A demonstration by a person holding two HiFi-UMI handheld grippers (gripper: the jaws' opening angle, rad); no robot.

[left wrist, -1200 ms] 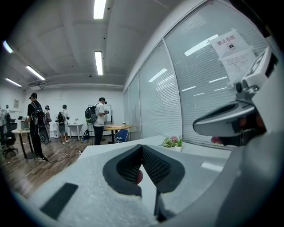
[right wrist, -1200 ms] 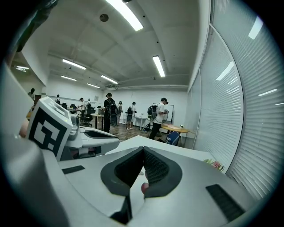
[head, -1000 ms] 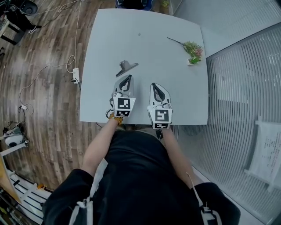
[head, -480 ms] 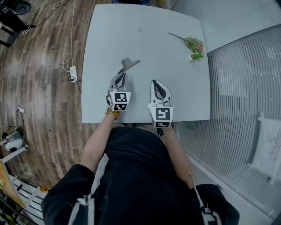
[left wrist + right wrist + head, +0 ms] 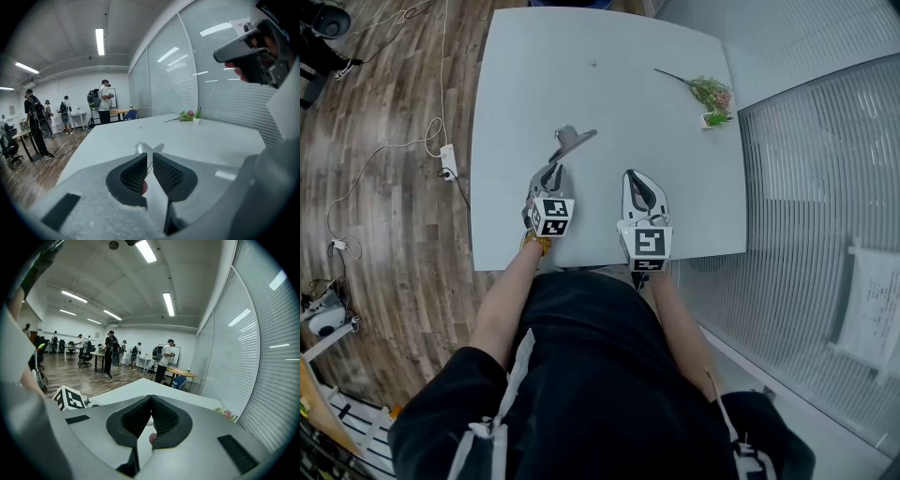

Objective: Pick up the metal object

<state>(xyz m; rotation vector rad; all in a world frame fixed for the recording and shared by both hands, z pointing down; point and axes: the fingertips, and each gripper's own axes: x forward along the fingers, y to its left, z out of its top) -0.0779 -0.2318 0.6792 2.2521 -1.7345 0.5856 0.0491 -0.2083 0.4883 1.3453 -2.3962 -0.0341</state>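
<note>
The metal object [image 5: 570, 141], a flat grey piece with a rounded head and a short handle, lies on the pale grey table [image 5: 609, 94]. My left gripper [image 5: 551, 174] sits low just short of it and points at it. In the left gripper view the object [image 5: 143, 148] shows right past the fingertips of that gripper [image 5: 150, 156]. Its jaws have just been opening and stand a narrow gap apart, with nothing between the pads. My right gripper [image 5: 637, 182] hovers beside it to the right, shut and empty [image 5: 151, 398].
A flower sprig in a small white pot [image 5: 711, 97] lies at the table's far right. A tiny dark speck [image 5: 592, 65] marks the far middle. A power strip with cables [image 5: 447, 159] lies on the wood floor to the left. Blinds on glass run along the right.
My left gripper has dropped toward the table and come closer to the metal object, and its jaws have parted a little. The right gripper has hardly shifted.
</note>
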